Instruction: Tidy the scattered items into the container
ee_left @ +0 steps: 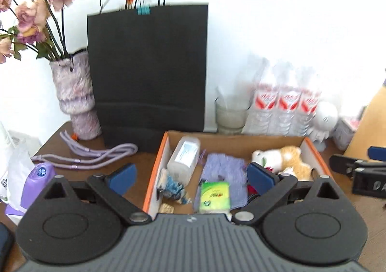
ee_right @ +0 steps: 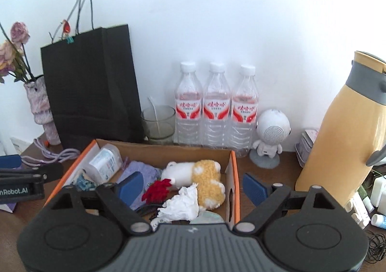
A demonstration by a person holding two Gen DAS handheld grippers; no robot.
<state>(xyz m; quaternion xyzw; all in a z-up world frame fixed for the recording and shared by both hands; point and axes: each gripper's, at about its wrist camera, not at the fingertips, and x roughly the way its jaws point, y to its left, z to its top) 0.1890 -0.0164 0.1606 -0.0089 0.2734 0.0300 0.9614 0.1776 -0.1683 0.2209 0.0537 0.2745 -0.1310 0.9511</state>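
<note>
Below both spread claws: cardboard box (ee_right: 232,175), plush toy (ee_right: 205,175) inside.

Black bag (ee_right: 91,88); orange-edged box (ee_right: 235,175); plush (ee_right: 207,180) white, seemingly tan.

Left wrist view: strongly overexposed white wall (ee_left: 277,18), washing out the water bottles (ee_left: 284,103) at right centre, with motion blur throughout. Right wrist view: evenly lit and sharper, wall (ee_right: 229,18) bluish-white, soft shadows. Both show fisheye bending and dark vignetted corners.
</note>
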